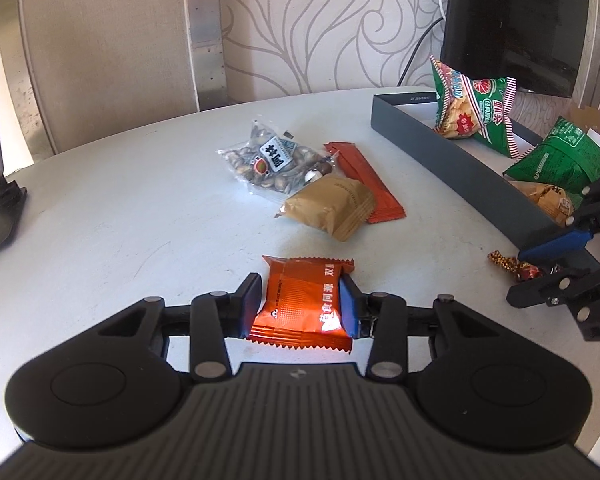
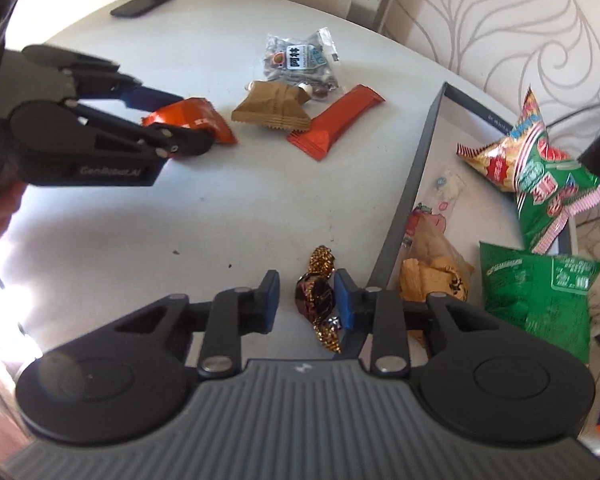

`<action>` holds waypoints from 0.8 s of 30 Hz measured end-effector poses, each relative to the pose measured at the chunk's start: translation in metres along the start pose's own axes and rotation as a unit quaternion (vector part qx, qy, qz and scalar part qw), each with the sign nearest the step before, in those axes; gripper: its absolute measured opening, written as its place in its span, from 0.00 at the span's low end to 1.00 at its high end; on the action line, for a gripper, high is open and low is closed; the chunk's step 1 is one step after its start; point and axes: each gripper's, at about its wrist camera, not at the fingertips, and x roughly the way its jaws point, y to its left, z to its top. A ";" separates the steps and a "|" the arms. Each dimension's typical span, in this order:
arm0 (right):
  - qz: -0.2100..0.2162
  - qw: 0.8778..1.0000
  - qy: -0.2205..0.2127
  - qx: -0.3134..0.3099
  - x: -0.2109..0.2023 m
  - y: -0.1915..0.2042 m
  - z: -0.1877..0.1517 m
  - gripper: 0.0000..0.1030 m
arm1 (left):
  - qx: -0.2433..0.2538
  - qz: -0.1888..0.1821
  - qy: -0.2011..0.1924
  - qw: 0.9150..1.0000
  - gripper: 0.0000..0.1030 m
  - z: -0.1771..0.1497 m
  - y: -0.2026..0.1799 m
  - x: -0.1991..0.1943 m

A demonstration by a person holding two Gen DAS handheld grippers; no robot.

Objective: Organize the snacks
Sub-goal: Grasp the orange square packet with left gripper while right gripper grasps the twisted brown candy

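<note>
Gripping glossy orange packet (image 1: 304, 300), left claw (image 1: 303, 303); right claw (image 2: 306, 300) spread, perhaps touching foil candy (image 2: 318, 300).

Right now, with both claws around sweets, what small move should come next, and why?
Probably close the right claw on the twisted candy: its pads straddle it but look open. The left claw already pinches the orange packet, bound for the gray tray.
</note>
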 end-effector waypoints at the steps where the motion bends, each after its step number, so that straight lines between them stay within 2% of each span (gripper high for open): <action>1: 0.012 1.000 0.000 0.013 0.001 -0.002 0.000 0.21 | 0.000 0.002 0.000 1.000 0.45 0.000 0.001 -0.001; 4: 0.060 0.997 -0.010 0.046 0.003 -0.001 0.001 0.20 | -0.001 0.005 0.001 1.000 0.45 -0.001 0.002 -0.002; 7: 0.085 0.996 -0.024 0.031 0.002 0.014 0.002 0.20 | 0.000 0.008 0.004 1.000 0.45 -0.002 0.002 -0.005; 13: 0.080 0.996 -0.027 0.021 -0.006 0.017 -0.001 0.22 | -0.008 0.014 0.010 1.000 0.47 -0.005 0.005 -0.009; 16: 0.076 0.997 -0.023 0.019 -0.006 0.015 -0.002 0.31 | -0.012 0.015 0.012 1.000 0.48 -0.005 0.005 -0.010; 21: 0.078 0.997 -0.021 0.010 -0.004 0.020 -0.006 0.29 | -0.013 0.014 0.012 1.000 0.47 -0.008 0.005 -0.013; 24: 0.077 0.997 -0.021 0.013 -0.006 0.020 -0.006 0.21 | -0.018 0.010 0.013 1.000 0.45 -0.009 0.006 -0.014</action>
